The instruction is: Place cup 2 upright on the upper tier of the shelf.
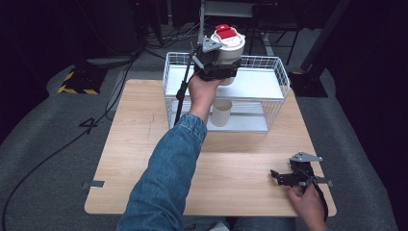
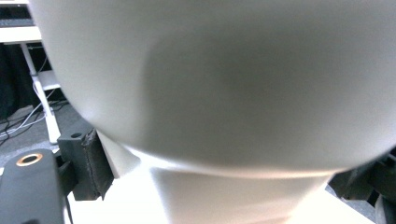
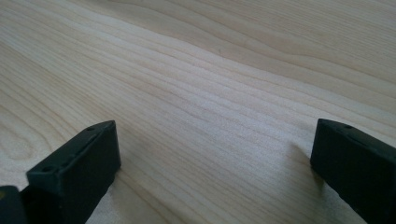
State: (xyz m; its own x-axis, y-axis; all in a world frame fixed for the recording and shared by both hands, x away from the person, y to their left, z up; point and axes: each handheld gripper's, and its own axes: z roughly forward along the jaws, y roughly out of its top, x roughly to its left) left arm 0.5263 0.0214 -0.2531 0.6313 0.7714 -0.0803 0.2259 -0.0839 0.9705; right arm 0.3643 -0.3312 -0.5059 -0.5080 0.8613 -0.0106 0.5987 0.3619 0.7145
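Pale wooden table (image 1: 144,144), grey carpet floor (image 1: 43,130), dark room

The left arm wears a blue denim sleeve (image 1: 166,173) with a buttoned cuff. Both grippers are black: the left gripper (image 1: 216,65) and the right gripper (image 1: 293,177) each carry a grey three-cornered plate on top. A dark strap or cable trails from the right one. Its jaws are blocky, matt black, with small screw holes. The left gripper's body shows a copper-ringed hole.
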